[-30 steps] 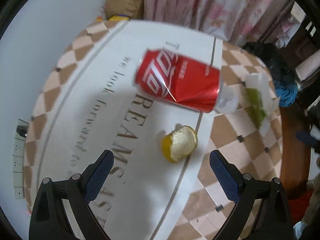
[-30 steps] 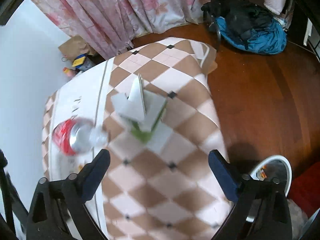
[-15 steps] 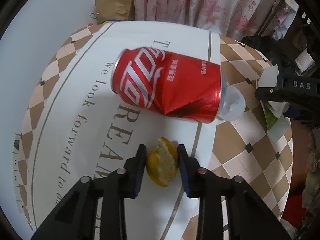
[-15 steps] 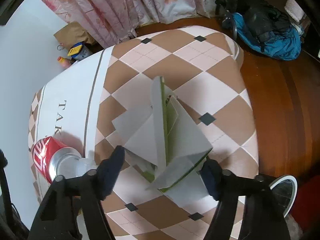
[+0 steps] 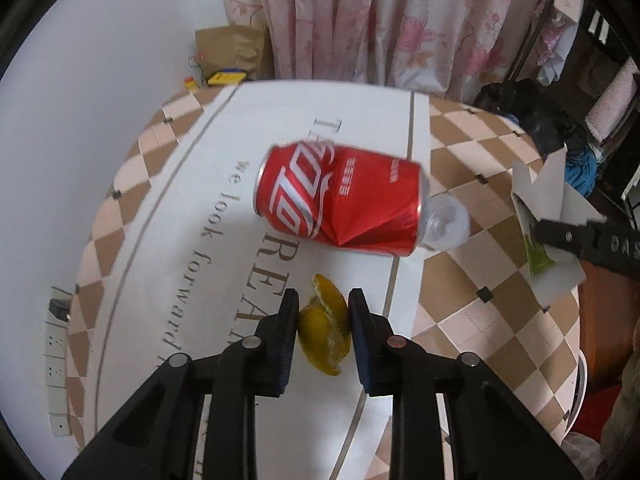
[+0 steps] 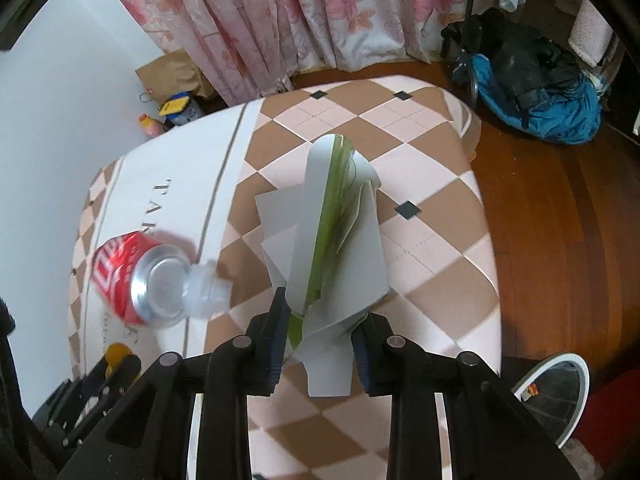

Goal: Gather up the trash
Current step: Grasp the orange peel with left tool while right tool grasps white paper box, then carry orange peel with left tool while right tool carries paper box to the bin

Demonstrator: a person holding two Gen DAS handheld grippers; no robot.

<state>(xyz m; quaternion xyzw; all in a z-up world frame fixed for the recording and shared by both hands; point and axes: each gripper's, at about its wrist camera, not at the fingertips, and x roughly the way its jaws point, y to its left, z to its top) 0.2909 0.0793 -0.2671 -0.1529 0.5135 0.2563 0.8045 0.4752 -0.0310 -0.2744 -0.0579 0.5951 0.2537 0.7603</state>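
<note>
My left gripper is shut on a yellow fruit peel and holds it over the white strip of the table. A dented red soda can lies on its side just beyond, with a clear plastic cup at its open end. My right gripper is shut on a torn white and green carton, squeezed between its fingers. The carton also shows at the right of the left wrist view. The can and cup lie left of it.
The table has a pink and brown diamond cloth with a white lettered strip. A white-rimmed bin stands on the wooden floor at the right. A brown paper bag, flowered curtains and a blue and black bag lie behind.
Both grippers have closed: the left on the fruit peel, the right on the carton, and each has lifted its item a little. The can has stayed put.
</note>
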